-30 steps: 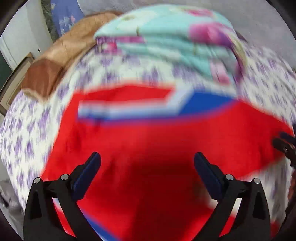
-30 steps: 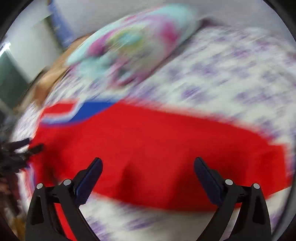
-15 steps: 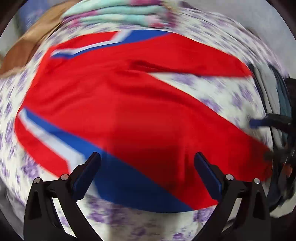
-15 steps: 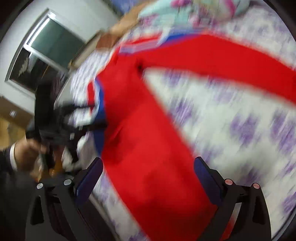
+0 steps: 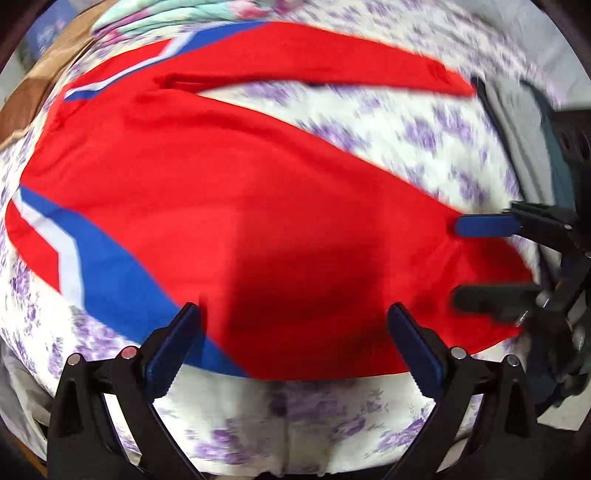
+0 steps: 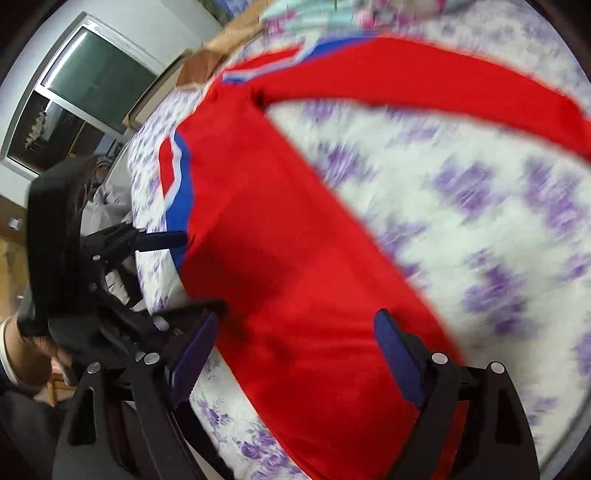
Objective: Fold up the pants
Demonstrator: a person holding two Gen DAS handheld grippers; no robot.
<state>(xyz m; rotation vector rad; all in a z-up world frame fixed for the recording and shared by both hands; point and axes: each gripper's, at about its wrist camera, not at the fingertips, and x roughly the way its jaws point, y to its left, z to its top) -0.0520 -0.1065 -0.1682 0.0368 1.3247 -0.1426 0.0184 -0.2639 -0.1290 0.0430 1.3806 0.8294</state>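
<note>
Red pants (image 5: pixel 229 206) with blue and white side stripes lie spread on the bed, their two legs splayed apart in a V. My left gripper (image 5: pixel 294 310) hovers open over the near leg's lower edge beside the blue stripe. It also shows at the left of the right wrist view as the left gripper (image 6: pixel 181 273). My right gripper (image 6: pixel 295 321) straddles the near leg of the pants (image 6: pixel 303 280) further along. Its jaws are closing with red cloth lying between them, and the pads do not press on it. The right gripper (image 5: pixel 480 260) also shows at the right edge of the left wrist view.
The bed sheet (image 5: pixel 388 144) is white with purple flowers. A folded teal floral quilt (image 5: pixel 177 14) and a brown blanket (image 5: pixel 26 96) lie at the far end. Grey clothes (image 5: pixel 517 122) sit at the right. A window (image 6: pixel 85 92) and a person's hand (image 6: pixel 26 350) are left.
Both grippers have swept from the far part of the pants to the near leg by the bed's edge. The right jaws stand a little narrower than before.
</note>
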